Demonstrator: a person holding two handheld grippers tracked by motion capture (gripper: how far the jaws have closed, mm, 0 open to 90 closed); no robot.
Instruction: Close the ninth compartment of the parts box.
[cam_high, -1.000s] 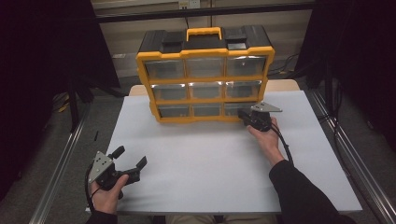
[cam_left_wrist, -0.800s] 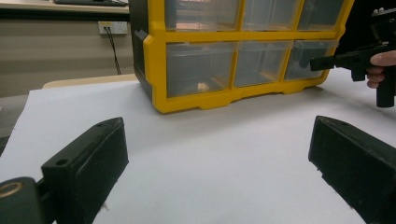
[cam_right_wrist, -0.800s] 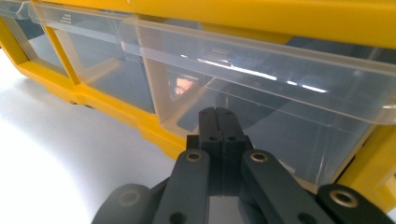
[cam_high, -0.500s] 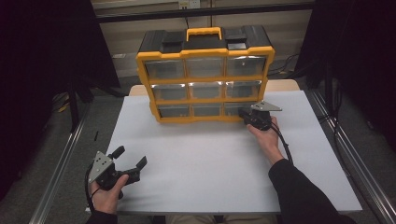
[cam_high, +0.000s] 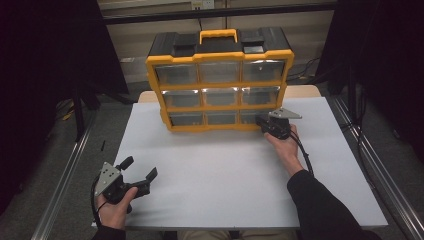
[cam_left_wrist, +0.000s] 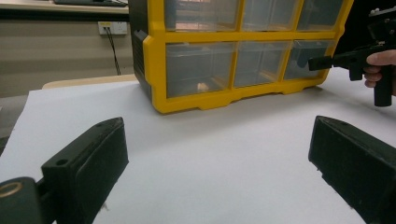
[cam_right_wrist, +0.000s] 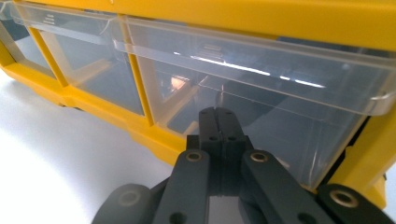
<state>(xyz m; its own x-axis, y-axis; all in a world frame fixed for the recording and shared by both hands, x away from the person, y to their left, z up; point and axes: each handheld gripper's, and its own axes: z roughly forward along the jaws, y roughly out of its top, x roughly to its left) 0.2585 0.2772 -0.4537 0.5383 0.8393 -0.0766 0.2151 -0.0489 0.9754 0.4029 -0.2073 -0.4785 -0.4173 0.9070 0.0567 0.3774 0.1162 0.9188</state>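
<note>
A yellow and black organizer (cam_high: 220, 80) with several clear drawers stands at the back of the white table (cam_high: 225, 170). My right gripper (cam_high: 260, 120) is shut, its tips against the front of the bottom-right drawer (cam_high: 255, 116). In the right gripper view the closed jaws (cam_right_wrist: 218, 115) meet that clear drawer front (cam_right_wrist: 261, 107), with nothing between them. My left gripper (cam_high: 140, 167) rests at the near left of the table, open and empty. In the left gripper view its jaws (cam_left_wrist: 219, 140) stand wide apart facing the organizer (cam_left_wrist: 233, 65), where a small pale item (cam_left_wrist: 202, 86) lies in the bottom-left drawer.
A yellow carry handle (cam_high: 218, 35) tops the organizer. Metal rails (cam_high: 65, 175) run along both sides of the table. The right hand's gripper (cam_left_wrist: 345, 58) appears far right in the left gripper view. Dark curtains flank the scene.
</note>
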